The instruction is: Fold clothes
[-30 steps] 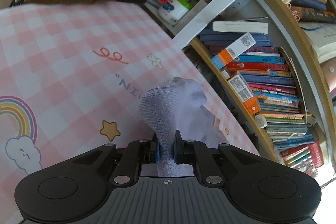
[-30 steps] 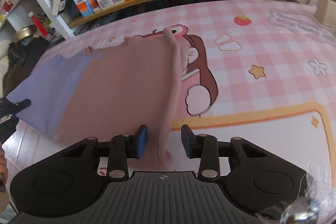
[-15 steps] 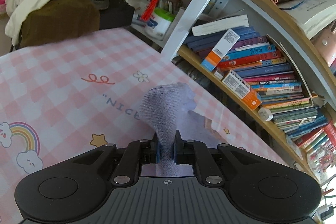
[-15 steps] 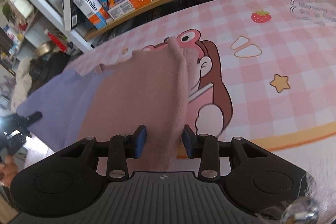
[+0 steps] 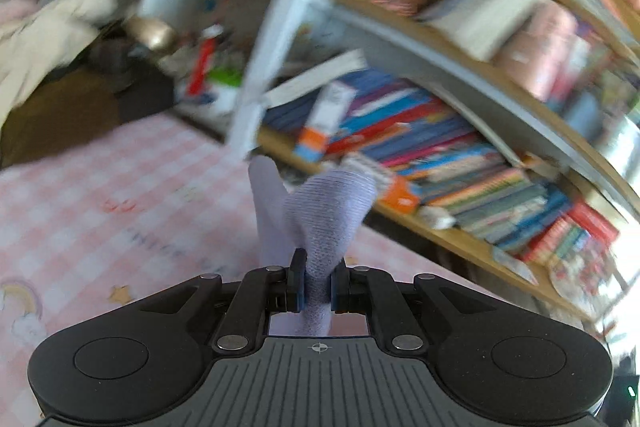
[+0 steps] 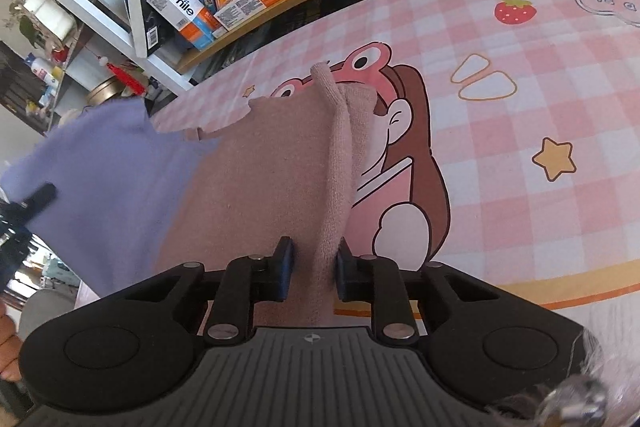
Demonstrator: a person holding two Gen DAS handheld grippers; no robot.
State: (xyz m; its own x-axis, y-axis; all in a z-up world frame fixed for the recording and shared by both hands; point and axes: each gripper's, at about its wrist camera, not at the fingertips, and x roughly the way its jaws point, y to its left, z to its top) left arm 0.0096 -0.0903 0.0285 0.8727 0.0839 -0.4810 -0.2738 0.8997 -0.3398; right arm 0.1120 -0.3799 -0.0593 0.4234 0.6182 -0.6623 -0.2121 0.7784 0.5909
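Here the left tool [image 5: 317, 289] is clamped on the lilac end of the sweater [image 6: 256, 183], the right tool [image 6: 313, 267] pinching its pink edge, spread aloft over the counter [image 6: 520, 147]; likely lowering flat next.

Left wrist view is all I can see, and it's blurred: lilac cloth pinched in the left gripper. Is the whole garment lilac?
Observer: No. In the right wrist view the garment is lilac only at the end held by the left gripper. The rest is dusty pink.
Operator: Where is the right gripper on it?
Observer: At the pink end. A ridge of pink cloth runs between the fingers of the right gripper, but I can't tell whether they pinch it.
Operator: What lies under that end?
Observer: The pink checked table cover. A large cartoon figure is printed there, and the garment hides part of it.
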